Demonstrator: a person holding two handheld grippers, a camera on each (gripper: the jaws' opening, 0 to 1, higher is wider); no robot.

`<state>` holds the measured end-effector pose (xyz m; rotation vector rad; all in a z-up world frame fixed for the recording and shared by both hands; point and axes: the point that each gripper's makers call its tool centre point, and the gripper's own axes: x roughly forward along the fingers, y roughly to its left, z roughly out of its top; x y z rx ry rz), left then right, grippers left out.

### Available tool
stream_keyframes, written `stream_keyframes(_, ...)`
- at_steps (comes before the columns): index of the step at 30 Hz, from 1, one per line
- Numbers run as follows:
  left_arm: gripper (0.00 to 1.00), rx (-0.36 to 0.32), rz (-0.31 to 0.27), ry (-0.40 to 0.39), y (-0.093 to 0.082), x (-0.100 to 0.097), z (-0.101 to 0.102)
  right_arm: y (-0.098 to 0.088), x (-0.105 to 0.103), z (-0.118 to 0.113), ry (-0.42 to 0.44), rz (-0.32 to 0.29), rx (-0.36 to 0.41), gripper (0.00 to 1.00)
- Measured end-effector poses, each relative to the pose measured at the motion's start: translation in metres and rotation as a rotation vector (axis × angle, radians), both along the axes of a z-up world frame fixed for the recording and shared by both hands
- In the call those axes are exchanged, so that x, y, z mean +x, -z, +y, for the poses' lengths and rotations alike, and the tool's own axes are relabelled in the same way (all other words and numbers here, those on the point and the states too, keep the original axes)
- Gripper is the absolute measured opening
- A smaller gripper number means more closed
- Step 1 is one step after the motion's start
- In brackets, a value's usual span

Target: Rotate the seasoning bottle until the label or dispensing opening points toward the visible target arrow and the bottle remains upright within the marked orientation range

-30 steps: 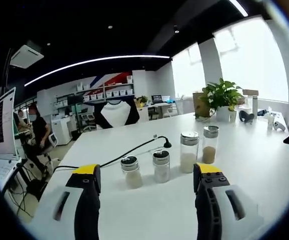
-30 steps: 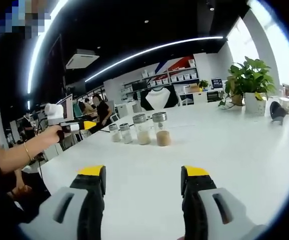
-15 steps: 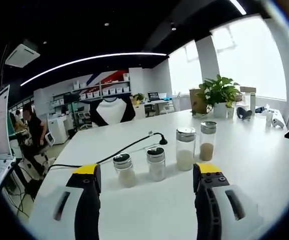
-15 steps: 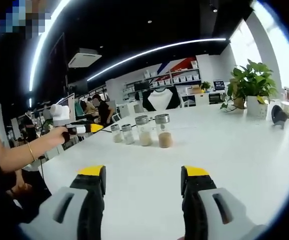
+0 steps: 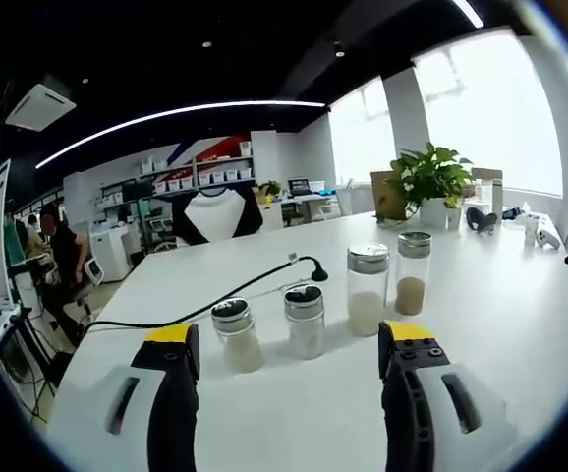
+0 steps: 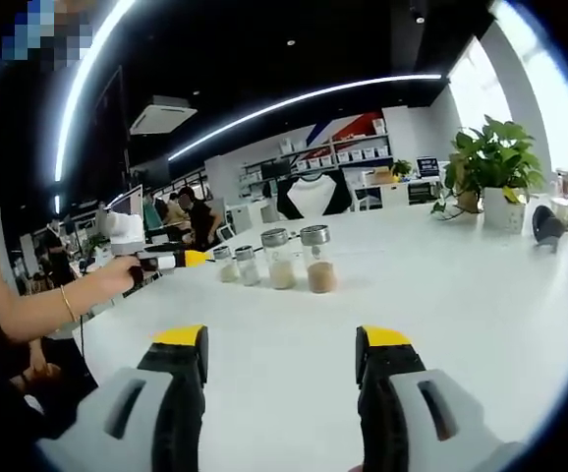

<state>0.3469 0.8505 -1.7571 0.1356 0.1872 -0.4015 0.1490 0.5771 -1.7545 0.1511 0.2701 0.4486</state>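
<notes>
Across both views your white table (image 5: pixel 520 305) (image 6: pixel 481 295) spreads wide, and everything else sits on it. On its far side a green plant (image 5: pixel 431 177) (image 6: pixel 490 152) grows from a white pot. A black cable (image 5: pixel 235 293) snakes over the tabletop behind the bottles in the left gripper view.

You have four clear seasoning bottles standing upright in a row, each with a metal cap. In the left gripper view, from the right: a tall bottle (image 5: pixel 412 273) (image 6: pixel 316 258) holding brown powder in its lower part; just beside it a tall bottle (image 5: pixel 367 290) (image 6: pixel 278 260) holding pale, whitish grains, roughly a third full; then a short bottle (image 5: pixel 305 322) (image 6: pixel 246 266) with whitish contents; then a short bottle (image 5: pixel 234 335) (image 6: pixel 225 265) with beige contents. The short pair stands a little apart from the tall pair.

Your left gripper (image 5: pixel 286 346) (image 6: pixel 198 258) hangs before the row with its jaws wide apart and nothing between them; the two short bottles show in the gap, farther off. Your right gripper (image 6: pixel 280 342) is well back from the bottles, its jaws likewise spread and holding nothing.
</notes>
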Motion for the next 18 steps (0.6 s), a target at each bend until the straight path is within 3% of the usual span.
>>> stream_keyframes(7, 0.78, 0.021, 0.011, -0.060, 0.015, 0.027, 0.017, -0.002, 0.002, -0.006, 0.009, -0.001, -0.010, 0.59)
stream_keyframes(12, 0.77, -0.026, 0.026, -0.079, 0.019, 0.043, 0.029, -0.010, 0.000, -0.021, 0.046, -0.016, -0.013, 0.59)
stream_keyframes(18, 0.74, -0.035, 0.029, -0.099, 0.024, 0.063, 0.036, -0.009, -0.002, -0.032, 0.071, -0.010, -0.024, 0.59)
